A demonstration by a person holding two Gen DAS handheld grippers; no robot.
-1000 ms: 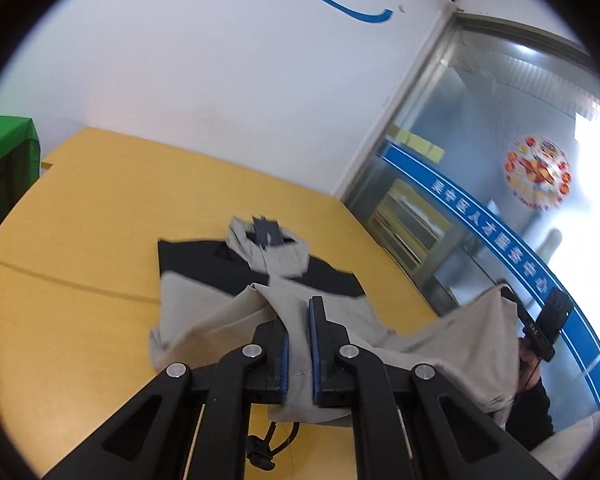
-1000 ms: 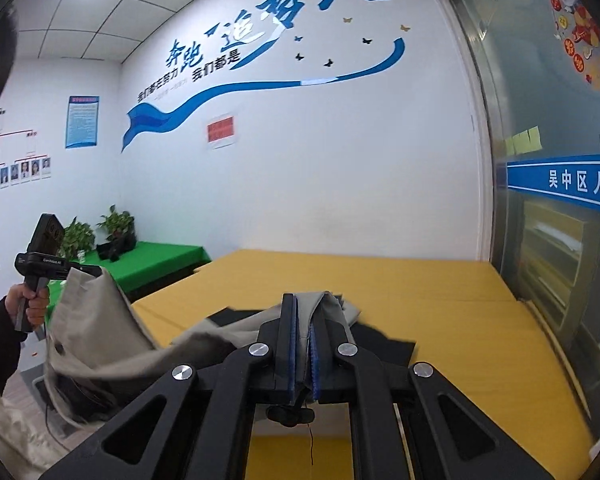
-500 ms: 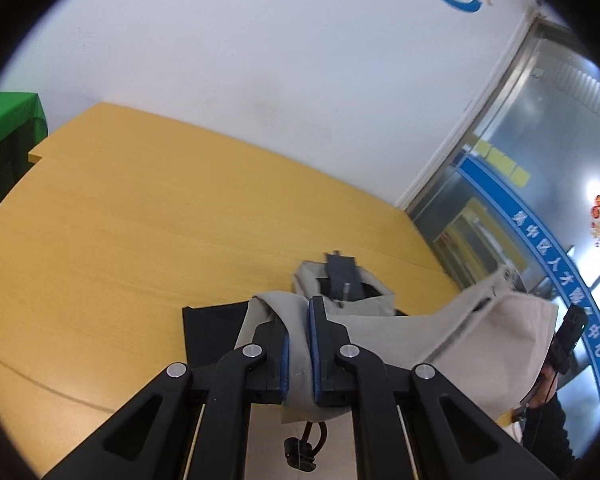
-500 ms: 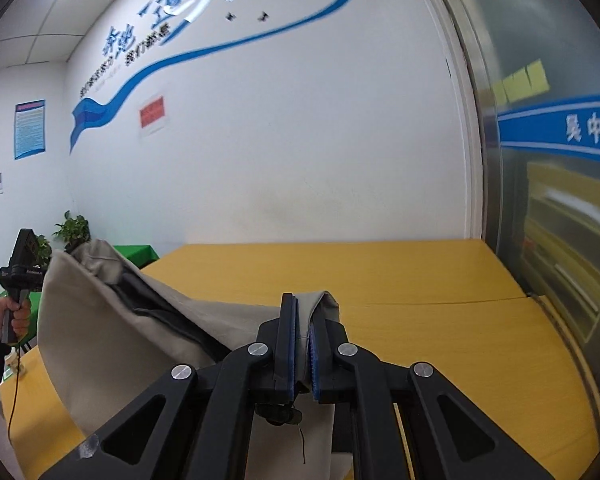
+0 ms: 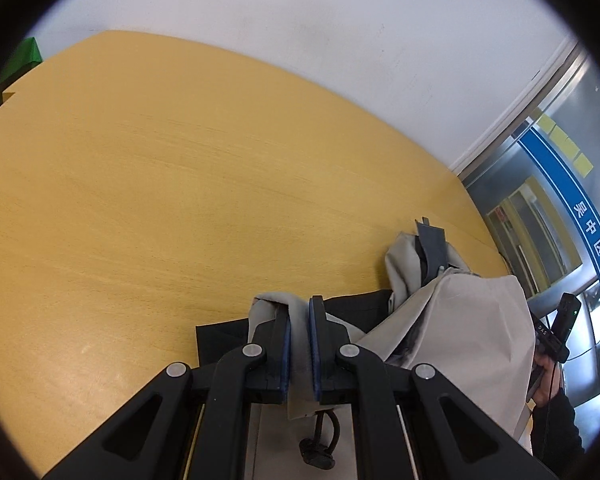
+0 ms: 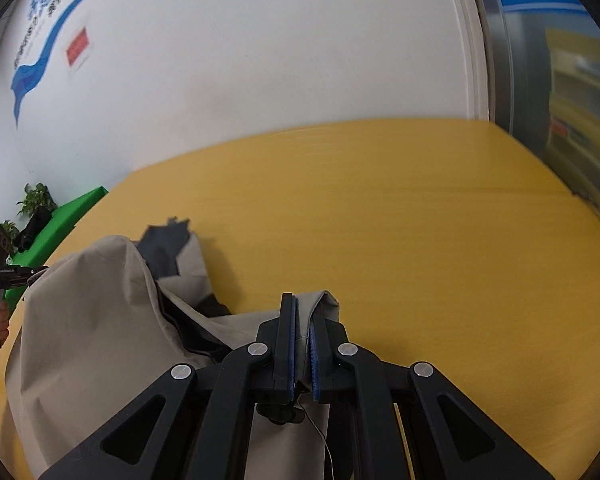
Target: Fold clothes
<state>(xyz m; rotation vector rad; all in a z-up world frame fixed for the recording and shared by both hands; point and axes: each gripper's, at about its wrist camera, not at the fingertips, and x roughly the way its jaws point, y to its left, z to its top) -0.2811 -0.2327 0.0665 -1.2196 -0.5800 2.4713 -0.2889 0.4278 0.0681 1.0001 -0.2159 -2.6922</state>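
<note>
Left wrist view: the left gripper [image 5: 299, 344] has its fingers [image 5: 283, 344] clamped on beige cloth.
Right gripper [image 6: 302, 346]: pinched shut on another beige edge.
Jacket [image 5: 460, 328]: beige and black, hem lifted over the body, collar end resting on the yellow counter [image 5: 180, 184].
Progress: mid-fold; hem not laid down, flattening left.

glass wall [image 6: 572, 92] blurred, jacket [image 6: 92, 320] hem — cut off
</note>
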